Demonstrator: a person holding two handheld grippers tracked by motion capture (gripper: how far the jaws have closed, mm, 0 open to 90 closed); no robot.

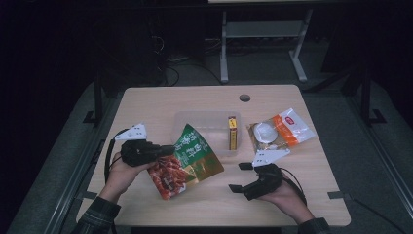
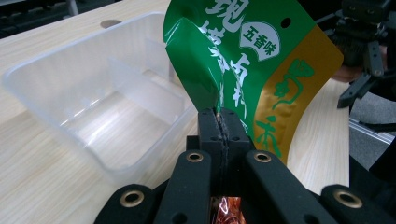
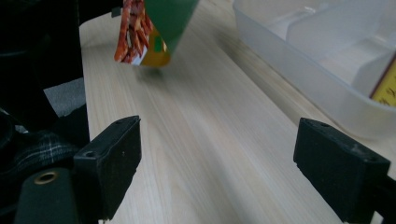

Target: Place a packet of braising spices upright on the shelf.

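Green snack pouch, hanging over the bench just in front of the clear divided tray, pinched at one edge. Probably light, thin and crinkly, slick film too (best gripped along the flat seam, not the puffy middle). Left tongs clamped on that edge; right tongs gaping, empty, low over the bench.
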